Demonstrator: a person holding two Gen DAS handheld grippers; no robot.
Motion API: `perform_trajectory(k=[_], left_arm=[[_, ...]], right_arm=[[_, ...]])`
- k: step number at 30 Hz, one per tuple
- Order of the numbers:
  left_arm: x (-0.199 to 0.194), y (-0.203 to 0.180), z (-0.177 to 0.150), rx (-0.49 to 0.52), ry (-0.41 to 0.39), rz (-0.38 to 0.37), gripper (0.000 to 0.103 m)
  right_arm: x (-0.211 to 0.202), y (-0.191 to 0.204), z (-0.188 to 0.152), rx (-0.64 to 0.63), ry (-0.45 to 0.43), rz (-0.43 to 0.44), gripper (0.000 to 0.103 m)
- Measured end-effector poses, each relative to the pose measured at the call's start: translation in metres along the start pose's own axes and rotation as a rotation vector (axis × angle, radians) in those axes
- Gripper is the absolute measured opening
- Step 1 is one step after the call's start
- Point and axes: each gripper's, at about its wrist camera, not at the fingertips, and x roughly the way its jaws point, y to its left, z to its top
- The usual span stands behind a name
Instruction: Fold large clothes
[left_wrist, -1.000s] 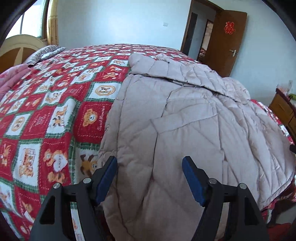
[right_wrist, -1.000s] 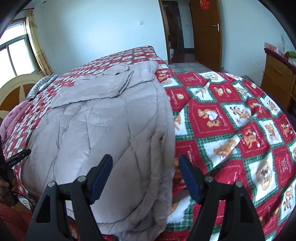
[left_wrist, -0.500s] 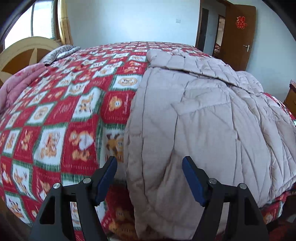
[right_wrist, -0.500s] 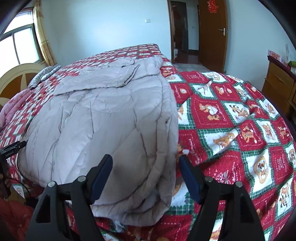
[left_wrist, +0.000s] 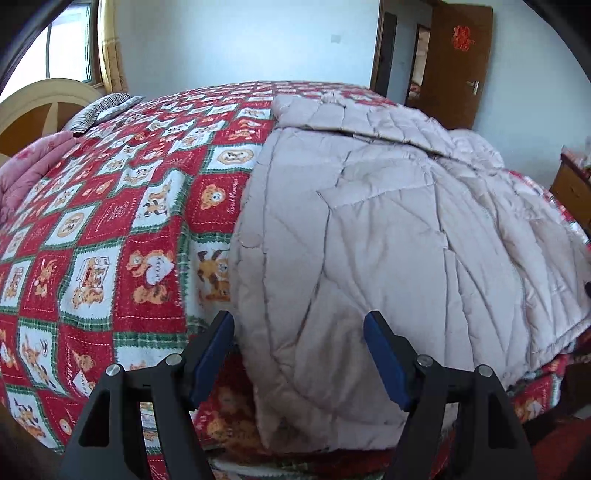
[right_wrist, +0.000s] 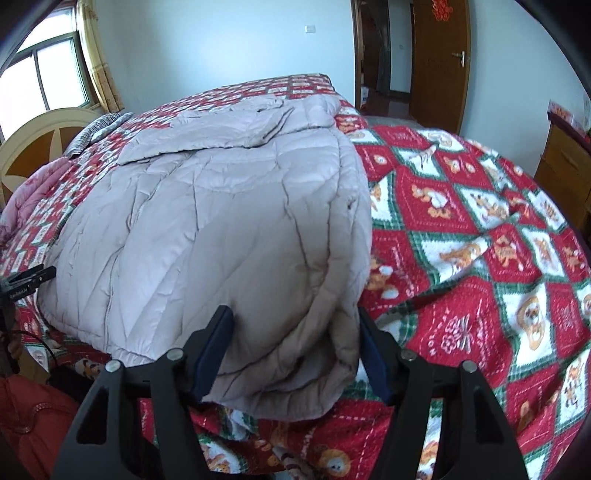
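Puffy beige coat (left_wrist: 388, 221) hanging over the bed's near edge, red bear blanket (left_wrist: 110, 229) bare both sides, left gripper (left_wrist: 299, 354) fingers apart around one corner, right gripper (right_wrist: 295, 350) fingers just closing around the other, not yet squeezing, brown door (right_wrist: 439, 55) beyond.

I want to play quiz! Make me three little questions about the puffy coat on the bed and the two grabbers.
1. True or false: the beige padded coat lies on a red patterned blanket.
2. Which corner of the coat's near hem sits between the right gripper jaws: A) its right corner, B) its left corner?
3. Fill in: the left gripper is ____, its pads clear of the cloth.

Key: 1 true; 2 A; 3 open.
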Motion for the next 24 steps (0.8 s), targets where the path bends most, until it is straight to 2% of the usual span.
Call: perform_trajectory(k=[2, 4, 6, 11, 12, 13, 14, 16, 18, 20, 22, 24], left_arm=[[-0.004, 0.015, -0.001, -0.04, 0.016, -0.09, 0.073], [-0.006, 0.029, -0.007, -0.077, 0.054, -0.215, 0.073], [-0.007, 0.037, -0.012, -0.094, 0.079, -0.28, 0.073], [0.007, 0.036, -0.021, -0.169, 0.106, -0.422, 0.073], [0.012, 0.031, -0.024, -0.164, 0.118, -0.415, 0.073], [0.013, 0.028, -0.025, -0.147, 0.117, -0.398, 0.073], [0.012, 0.024, -0.026, -0.129, 0.108, -0.389, 0.073], [0.008, 0.021, -0.025, -0.111, 0.096, -0.399, 0.073], [0.008, 0.022, -0.024, -0.099, 0.099, -0.396, 0.073], [0.007, 0.028, -0.024, -0.081, 0.105, -0.342, 0.073], [0.005, 0.038, -0.022, -0.107, 0.091, -0.307, 0.073], [0.005, 0.048, -0.02, -0.146, 0.091, -0.335, 0.073]], right_arm=[[0.0, -0.001, -0.002, 0.012, 0.007, 0.016, 0.069], [0.0, -0.001, -0.004, 0.012, 0.008, 0.028, 0.067], [0.0, 0.001, -0.004, -0.001, 0.014, 0.04, 0.063], [0.001, 0.002, -0.006, -0.021, 0.004, 0.042, 0.062], [0.001, 0.003, -0.006, -0.027, 0.003, 0.041, 0.062], [-0.001, 0.005, -0.006, -0.043, -0.003, 0.045, 0.054], [-0.002, 0.006, -0.006, -0.052, -0.004, 0.055, 0.039], [-0.002, 0.011, -0.007, -0.066, -0.003, 0.09, 0.03], [0.002, 0.012, -0.008, -0.067, 0.0, 0.081, 0.03], [0.002, 0.009, -0.009, -0.05, -0.007, 0.093, 0.03], [0.001, 0.003, -0.008, -0.008, -0.003, 0.129, 0.033], [0.001, -0.005, -0.007, 0.044, -0.008, 0.177, 0.037]])
